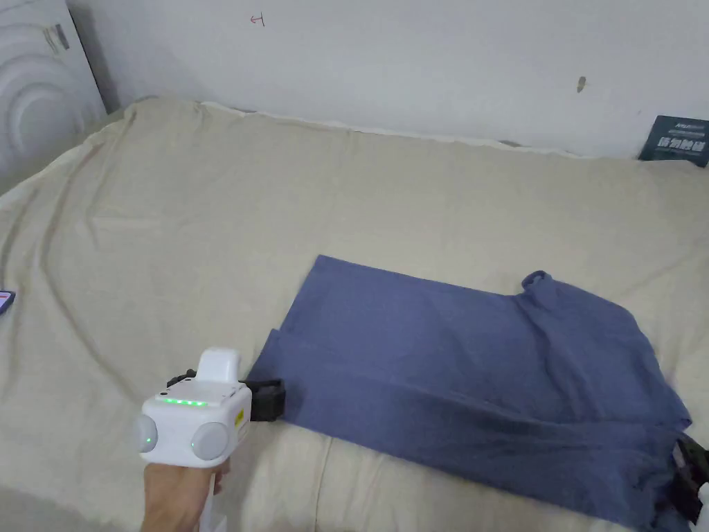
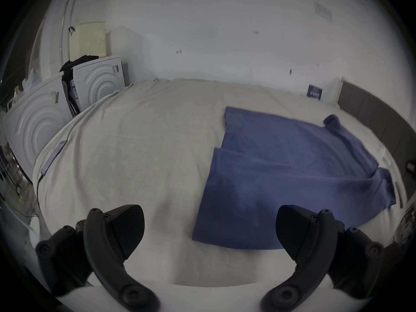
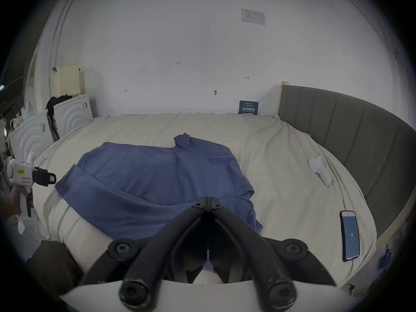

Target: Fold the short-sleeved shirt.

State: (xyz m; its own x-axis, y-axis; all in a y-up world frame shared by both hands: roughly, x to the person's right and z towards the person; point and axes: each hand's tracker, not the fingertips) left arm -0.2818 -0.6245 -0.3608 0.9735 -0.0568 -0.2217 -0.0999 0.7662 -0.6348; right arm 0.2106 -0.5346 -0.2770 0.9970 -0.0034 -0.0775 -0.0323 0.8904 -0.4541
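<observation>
A blue short-sleeved shirt (image 1: 471, 374) lies on the beige bed sheet (image 1: 208, 228), its near side folded over onto the body and its collar (image 1: 536, 279) at the far edge. My left gripper (image 1: 266, 400) is open just off the shirt's near-left hem corner, touching nothing. In the left gripper view its jaws stand wide apart (image 2: 210, 229) in front of the shirt (image 2: 292, 181). My right gripper (image 3: 208, 204) is shut on the shirt's (image 3: 146, 177) near-right edge, where creases converge. It sits at the bottom right corner (image 1: 689, 478) in the head view.
A lit phone (image 3: 350, 236) and a white handheld device (image 3: 319, 170) lie on the sheet right of the shirt. Beyond them is a grey headboard (image 3: 360, 148). Another phone (image 2: 54, 157) lies at the bed's left edge near white appliances (image 2: 99, 87). A dark card (image 1: 675, 140) leans on the wall.
</observation>
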